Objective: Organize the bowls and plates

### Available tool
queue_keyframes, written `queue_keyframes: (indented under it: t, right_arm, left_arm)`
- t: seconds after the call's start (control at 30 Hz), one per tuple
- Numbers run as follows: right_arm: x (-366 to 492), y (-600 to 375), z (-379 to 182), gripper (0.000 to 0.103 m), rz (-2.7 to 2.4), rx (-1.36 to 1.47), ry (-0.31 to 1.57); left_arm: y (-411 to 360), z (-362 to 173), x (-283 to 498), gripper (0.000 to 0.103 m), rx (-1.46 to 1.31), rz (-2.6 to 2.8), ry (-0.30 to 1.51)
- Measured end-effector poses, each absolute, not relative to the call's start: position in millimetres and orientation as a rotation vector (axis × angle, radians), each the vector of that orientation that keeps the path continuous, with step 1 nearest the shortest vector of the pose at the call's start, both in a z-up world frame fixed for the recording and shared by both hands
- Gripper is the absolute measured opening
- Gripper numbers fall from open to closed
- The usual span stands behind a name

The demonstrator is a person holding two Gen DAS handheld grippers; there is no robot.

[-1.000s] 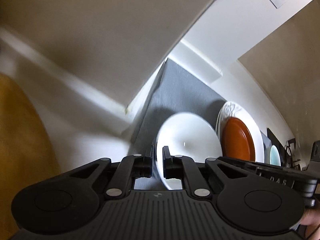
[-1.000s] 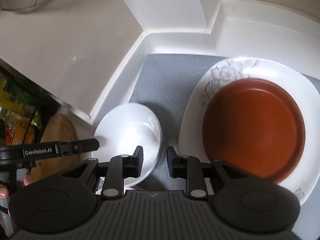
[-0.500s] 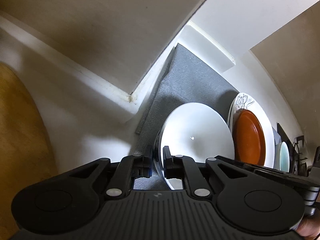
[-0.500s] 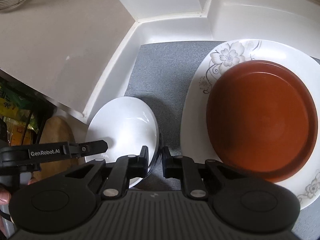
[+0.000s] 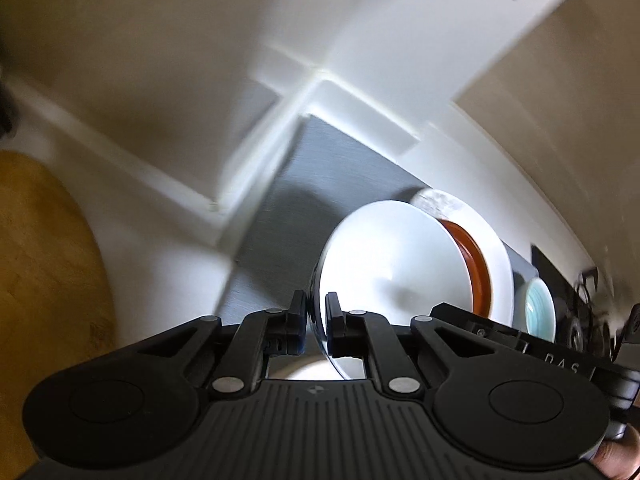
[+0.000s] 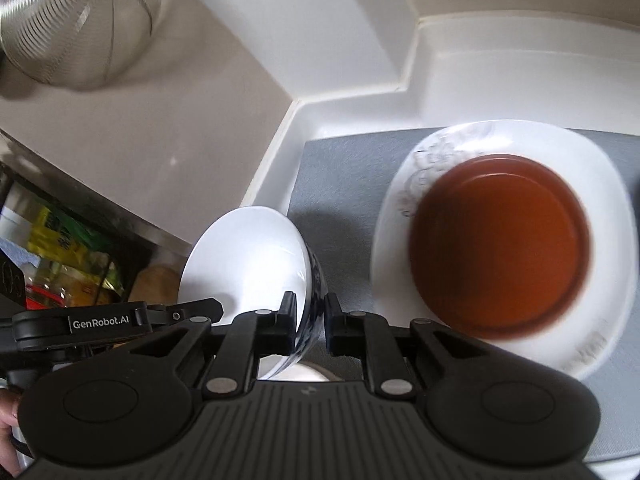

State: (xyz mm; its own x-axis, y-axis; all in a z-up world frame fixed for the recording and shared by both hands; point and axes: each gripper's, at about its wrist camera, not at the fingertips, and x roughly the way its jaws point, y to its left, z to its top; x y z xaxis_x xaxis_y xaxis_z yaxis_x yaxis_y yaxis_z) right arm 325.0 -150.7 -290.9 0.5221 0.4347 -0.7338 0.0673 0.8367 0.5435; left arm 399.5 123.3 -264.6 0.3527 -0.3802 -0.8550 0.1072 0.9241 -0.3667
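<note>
Both grippers pinch opposite rims of the white ceramic bowl, tilted above the grey mat: left gripper and right gripper, jaws closed on it. The brown plate lies rightward.

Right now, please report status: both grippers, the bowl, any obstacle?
Left gripper and right gripper both shut on white bowl rim, bowl tilted, off the grey mat. Brown plate sits on flowered plate beside. Nothing blocking.
</note>
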Motion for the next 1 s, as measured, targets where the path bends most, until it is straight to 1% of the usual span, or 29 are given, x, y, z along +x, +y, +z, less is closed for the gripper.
queue_keyframes:
  t: [0.37,0.63,0.8,1.0]
  right_arm:
    - [256,-232,-260,0.015,0.048,0.648,0.901]
    - [218,-304,-248,0.015,-0.124,0.691,0.823]
    - [203,-354,-252,0.015,-0.210,0.717,0.787]
    - [198,-389,-274,0.015,-0.283,0.766,0.781]
  left_arm:
    - [27,-243,387,0.009,-0.167,-0.534,1.193]
    - [-60,-250,392,0.009,-0.080,-0.729,1.271]
    - [-108,-263,400,0.010,-0.024,-0.814,1.314]
    - [-149,-279,413,0.010,0.055,-0.840,1.355]
